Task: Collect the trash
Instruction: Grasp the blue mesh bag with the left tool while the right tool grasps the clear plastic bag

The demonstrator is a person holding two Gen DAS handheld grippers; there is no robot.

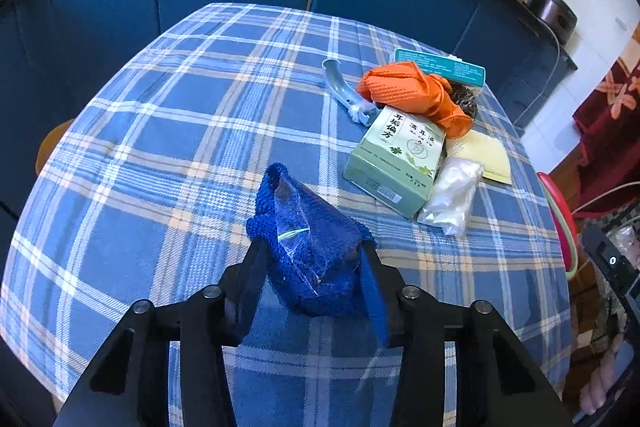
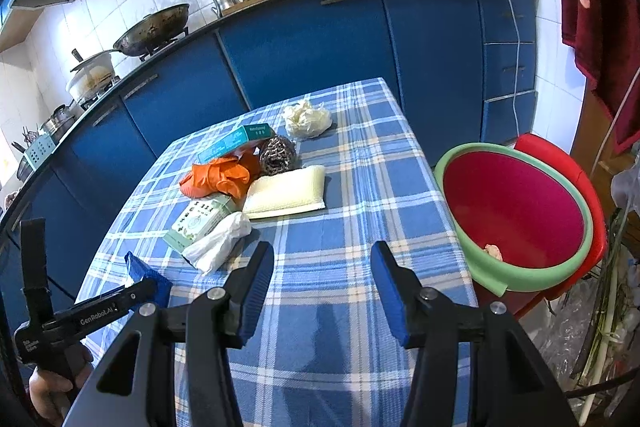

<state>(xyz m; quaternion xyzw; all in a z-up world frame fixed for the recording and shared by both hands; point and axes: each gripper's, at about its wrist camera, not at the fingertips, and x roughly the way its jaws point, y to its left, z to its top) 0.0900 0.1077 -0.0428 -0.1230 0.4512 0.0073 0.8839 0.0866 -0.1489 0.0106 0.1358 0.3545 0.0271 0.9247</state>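
Left gripper (image 1: 310, 251) is clamped on a blue knitted cloth in a clear wrapper (image 1: 308, 247), both pads pressing its sides; the bundle sits on the checked tablecloth (image 1: 160, 131) near the front edge of the table. Right gripper (image 2: 322, 267) stands with its jaws apart and nothing between them, poised above bare cloth.

Further back on the table lies a cluster of items: a pale green carton (image 1: 396, 159) with printed characters, a crumpled white plastic bag (image 1: 452, 195) touching its side, a yellow sponge pad (image 2: 286, 197), an orange rubber glove (image 1: 416, 91) draped over the carton's far end, a steel scouring ball (image 2: 278, 155) just beside the glove, a teal box (image 2: 236, 139) behind them, and a grey-blue plastic handle (image 1: 344, 91). A wad of white tissue (image 2: 306, 117) lies apart toward the far edge.

Beside the table stands a red basin with a green rim (image 2: 516, 211) on a red stool (image 2: 560, 155), a small pale scrap (image 2: 494, 251) at its bottom.
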